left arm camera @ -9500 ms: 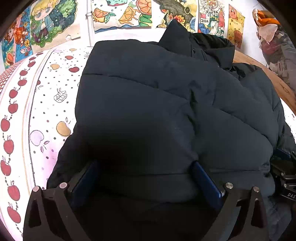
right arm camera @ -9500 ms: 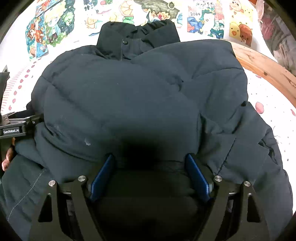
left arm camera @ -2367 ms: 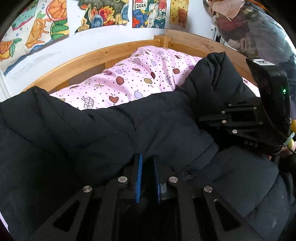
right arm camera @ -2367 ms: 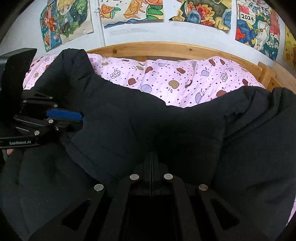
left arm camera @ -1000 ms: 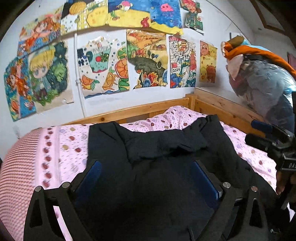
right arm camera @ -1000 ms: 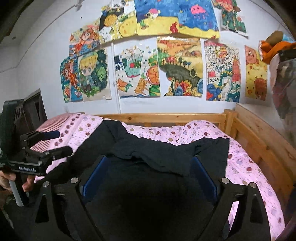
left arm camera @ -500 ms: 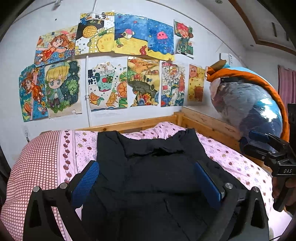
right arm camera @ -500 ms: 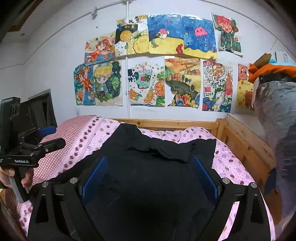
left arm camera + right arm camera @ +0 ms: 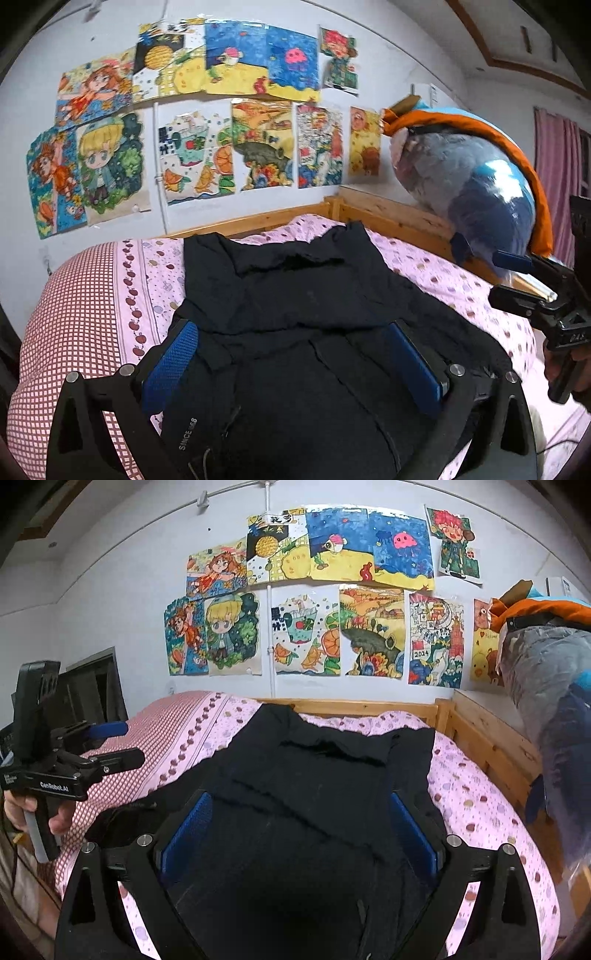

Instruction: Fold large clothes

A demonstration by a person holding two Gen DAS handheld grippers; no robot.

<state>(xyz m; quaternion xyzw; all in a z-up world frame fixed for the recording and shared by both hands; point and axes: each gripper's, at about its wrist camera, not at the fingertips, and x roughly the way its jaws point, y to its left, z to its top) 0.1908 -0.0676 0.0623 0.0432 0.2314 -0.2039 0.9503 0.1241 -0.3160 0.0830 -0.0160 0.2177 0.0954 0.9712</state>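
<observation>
— What carries it all?
— A wooden-framed bed (image 9: pixel 476 731) with a pink spotted cover (image 9: pixel 476 805).
— And lying on it?
— A black jacket (image 9: pixel 317 794), spread down the middle of the cover.

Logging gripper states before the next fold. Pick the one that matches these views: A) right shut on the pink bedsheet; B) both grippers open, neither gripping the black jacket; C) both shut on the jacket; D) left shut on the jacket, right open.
B: both the left gripper and right gripper have their blue pads spread wide, with the black jacket lying ungripped on the bed beyond them.
</observation>
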